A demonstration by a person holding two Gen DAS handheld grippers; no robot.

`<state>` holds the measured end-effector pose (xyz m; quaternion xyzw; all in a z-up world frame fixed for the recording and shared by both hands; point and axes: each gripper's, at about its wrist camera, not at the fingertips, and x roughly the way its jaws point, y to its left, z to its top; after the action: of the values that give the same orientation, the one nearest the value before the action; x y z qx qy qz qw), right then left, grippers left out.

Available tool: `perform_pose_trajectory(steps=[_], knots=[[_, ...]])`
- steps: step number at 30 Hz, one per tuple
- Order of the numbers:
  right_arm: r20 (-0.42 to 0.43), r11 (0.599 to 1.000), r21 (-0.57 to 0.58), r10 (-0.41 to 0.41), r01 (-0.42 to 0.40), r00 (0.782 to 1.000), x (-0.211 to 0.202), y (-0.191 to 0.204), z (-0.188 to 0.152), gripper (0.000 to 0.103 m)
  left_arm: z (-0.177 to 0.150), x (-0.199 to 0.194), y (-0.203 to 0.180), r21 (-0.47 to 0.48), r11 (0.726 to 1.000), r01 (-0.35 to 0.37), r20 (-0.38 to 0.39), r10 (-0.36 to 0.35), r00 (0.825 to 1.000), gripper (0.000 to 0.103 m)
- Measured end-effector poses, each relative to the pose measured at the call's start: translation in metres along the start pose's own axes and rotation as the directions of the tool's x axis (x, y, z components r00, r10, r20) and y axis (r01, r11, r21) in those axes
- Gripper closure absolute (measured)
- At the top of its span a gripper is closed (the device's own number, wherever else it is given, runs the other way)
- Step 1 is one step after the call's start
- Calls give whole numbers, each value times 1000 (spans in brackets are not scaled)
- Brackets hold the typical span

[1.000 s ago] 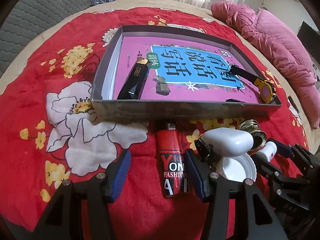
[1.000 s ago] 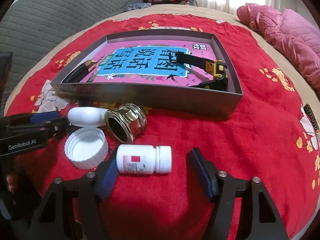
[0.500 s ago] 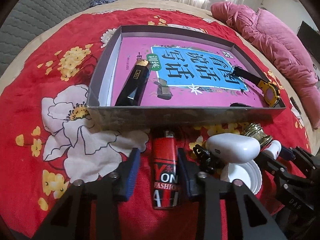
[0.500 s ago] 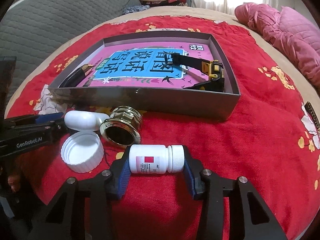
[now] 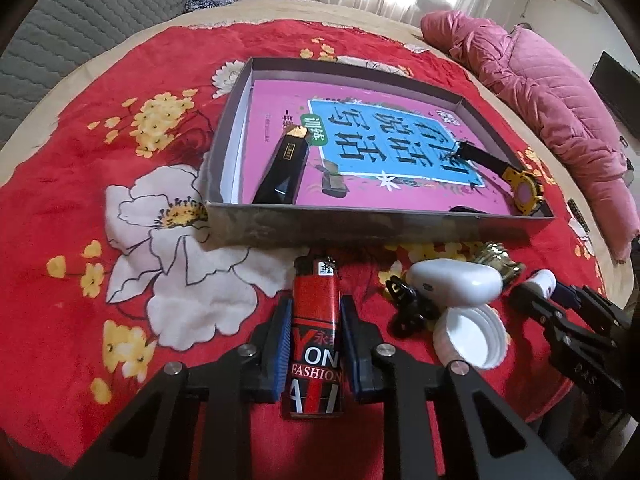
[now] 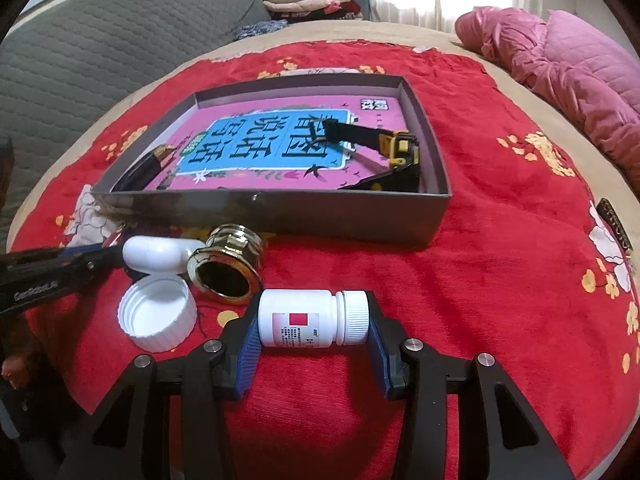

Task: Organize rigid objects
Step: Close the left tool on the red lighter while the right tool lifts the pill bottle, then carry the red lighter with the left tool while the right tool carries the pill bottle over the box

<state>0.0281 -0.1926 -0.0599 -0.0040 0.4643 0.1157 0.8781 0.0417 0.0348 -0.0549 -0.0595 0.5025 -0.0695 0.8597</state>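
Bed [image 6: 472,46], beige, spread with a red floral blanket [image 5: 120,152]. Directly on the blanket: a shallow grey box [image 5: 360,228]; just in front of its near wall a red lighter [image 5: 316,300], black clip [image 5: 404,304], white oval case [image 5: 456,282], upturned white cap [image 6: 154,310], brass ring fitting [image 6: 226,266], and a white pill bottle [image 6: 312,322] lying on its side. Pink quilted bedding [image 6: 568,68] at the far right edge.

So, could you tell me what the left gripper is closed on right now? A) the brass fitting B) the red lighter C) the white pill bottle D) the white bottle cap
B: in the left wrist view the left gripper has its blue pads pressed against both sides of the red lighter, which lies on the red blanket.
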Motion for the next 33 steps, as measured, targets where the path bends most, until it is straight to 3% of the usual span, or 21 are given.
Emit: perform_pose_trajectory(steps=[13,21,33], knots=[[107,1000,14,-11,10,994,-25,-3,6,56,6,-25,-7,26,1000,4,95,-7,995,80],[207,1000,0,-22,23,978,-46,2,12,56,11,-27,-6,26,1000,1,128,-4,992,80],[251,998,0,-64,66,966,-55,9,25,56,24,-36,-16,88,996,8,232,-28,972,80]])
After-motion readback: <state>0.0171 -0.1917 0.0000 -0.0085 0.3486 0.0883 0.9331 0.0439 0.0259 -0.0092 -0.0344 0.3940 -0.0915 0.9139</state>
